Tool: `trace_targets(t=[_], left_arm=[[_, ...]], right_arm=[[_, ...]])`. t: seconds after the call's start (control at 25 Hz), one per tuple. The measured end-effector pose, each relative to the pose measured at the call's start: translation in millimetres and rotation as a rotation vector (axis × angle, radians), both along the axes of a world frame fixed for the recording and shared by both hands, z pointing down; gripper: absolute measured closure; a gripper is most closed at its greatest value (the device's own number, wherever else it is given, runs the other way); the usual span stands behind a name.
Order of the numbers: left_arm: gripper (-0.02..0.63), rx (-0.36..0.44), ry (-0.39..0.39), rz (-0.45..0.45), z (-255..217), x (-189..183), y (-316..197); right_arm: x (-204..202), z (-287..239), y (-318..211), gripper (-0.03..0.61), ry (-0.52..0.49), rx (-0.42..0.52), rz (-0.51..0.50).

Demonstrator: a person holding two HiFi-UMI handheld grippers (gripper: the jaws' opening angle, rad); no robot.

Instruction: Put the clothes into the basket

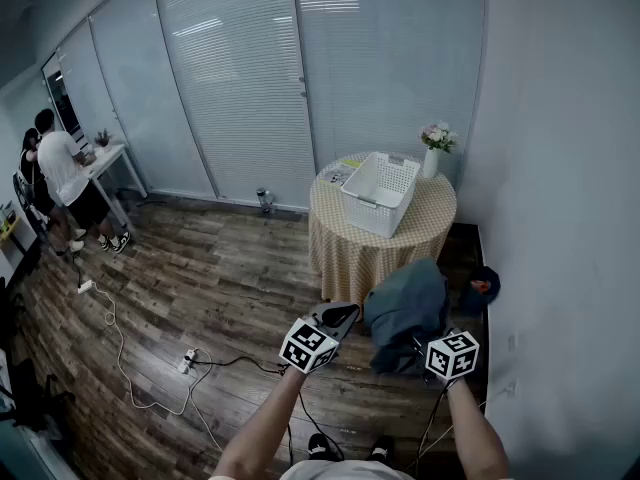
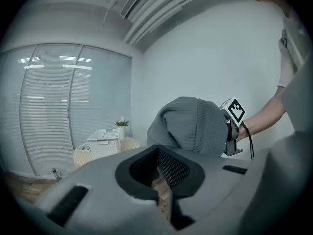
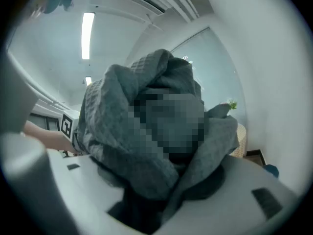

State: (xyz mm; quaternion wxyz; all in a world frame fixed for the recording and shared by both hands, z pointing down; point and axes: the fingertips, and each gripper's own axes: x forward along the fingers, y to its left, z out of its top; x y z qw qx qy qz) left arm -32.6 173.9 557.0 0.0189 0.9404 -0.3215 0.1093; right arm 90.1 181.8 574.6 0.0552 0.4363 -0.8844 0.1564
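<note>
A white slatted basket [image 1: 357,197] stands on a round table [image 1: 350,243] with a yellow checked cloth; it also shows small in the left gripper view as the basket [image 2: 104,136]. My right gripper [image 1: 418,345] is shut on a bunched grey garment [image 1: 405,308], held up off the floor in front of the table. In the right gripper view the garment [image 3: 127,131] fills the space between the jaws and hides the pads. My left gripper [image 1: 338,318] hangs just left of the garment [image 2: 190,124], shut, with nothing in it.
A vase of flowers [image 1: 435,146] stands on the table beside the basket. A dark blue item [image 1: 480,288] lies on the floor by the right wall. Cables and a power strip [image 1: 186,360] cross the wooden floor. Two people [image 1: 60,168] stand at a desk at the far left.
</note>
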Motion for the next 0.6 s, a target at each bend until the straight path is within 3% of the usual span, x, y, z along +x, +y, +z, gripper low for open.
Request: trace_targets(t=[0.6], left_arm=[[0.6,0.049,0.011,-0.016,-34,21,-2]], right_arm=[[36,-15,-9,0.321,0.119,0.039,-0.033]])
